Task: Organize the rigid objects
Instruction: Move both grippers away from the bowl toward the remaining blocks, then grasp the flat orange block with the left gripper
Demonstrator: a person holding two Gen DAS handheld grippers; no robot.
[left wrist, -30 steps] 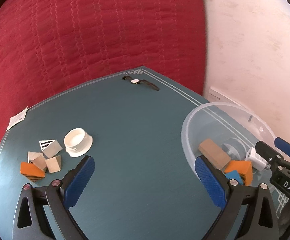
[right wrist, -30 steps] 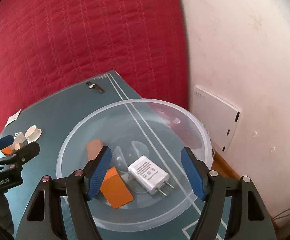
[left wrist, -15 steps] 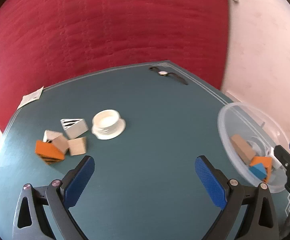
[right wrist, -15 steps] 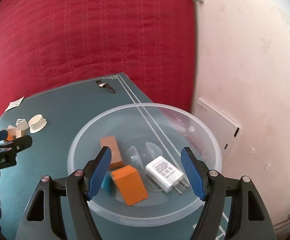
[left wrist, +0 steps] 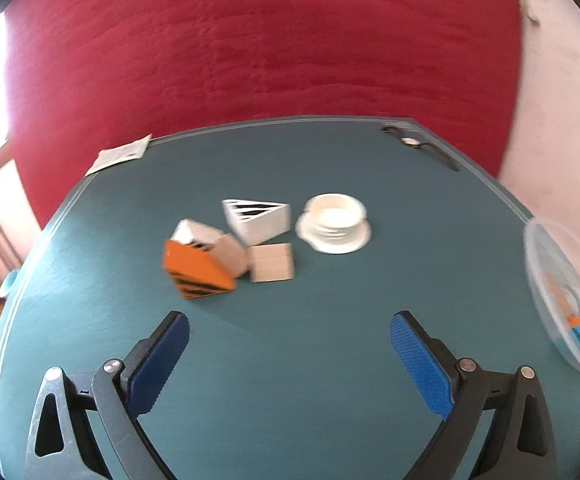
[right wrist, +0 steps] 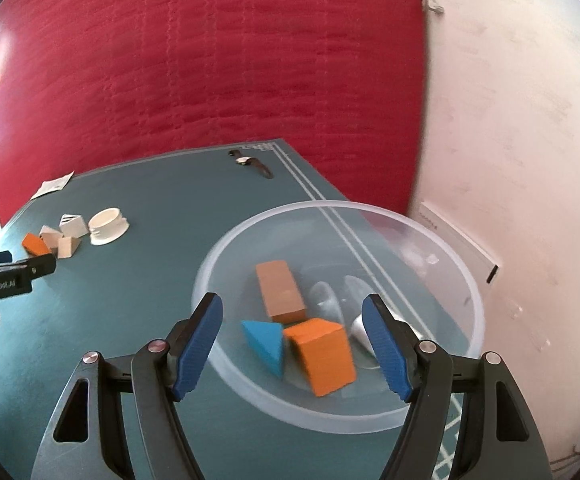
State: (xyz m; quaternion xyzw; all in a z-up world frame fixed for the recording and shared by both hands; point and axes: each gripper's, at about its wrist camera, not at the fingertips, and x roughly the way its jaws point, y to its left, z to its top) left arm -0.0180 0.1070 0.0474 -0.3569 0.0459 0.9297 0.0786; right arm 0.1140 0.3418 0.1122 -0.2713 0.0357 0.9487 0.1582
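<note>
A clear plastic bowl (right wrist: pixel 430 236) on the teal table holds a brown block (right wrist: pixel 280 290), a blue wedge (right wrist: pixel 264 340), an orange block (right wrist: pixel 322 354) and a partly hidden white charger (right wrist: pixel 360 334). My right gripper (right wrist: pixel 292 346) is open and empty over the bowl's near side. In the left wrist view, an orange striped block (left wrist: pixel 196 268), a white striped wedge (left wrist: pixel 260 216), pale wooden blocks (left wrist: pixel 272 262) and a white round cap (left wrist: pixel 334 222) lie ahead. My left gripper (left wrist: pixel 288 360) is open and empty, short of them. The bowl's rim (left wrist: pixel 538 276) shows at right.
A wristwatch (left wrist: pixel 418 144) lies at the table's far corner, also in the right wrist view (right wrist: pixel 250 162). A paper slip (left wrist: pixel 120 154) lies at the far left edge. A red quilted cover (left wrist: pixel 270 40) rises behind the table. A white wall (right wrist: pixel 510 120) stands right.
My left gripper has swung left toward the block pile, which is now centred; the bowl slid to the right edge. My right gripper has drawn back and left over the bowl. Both stay open.
</note>
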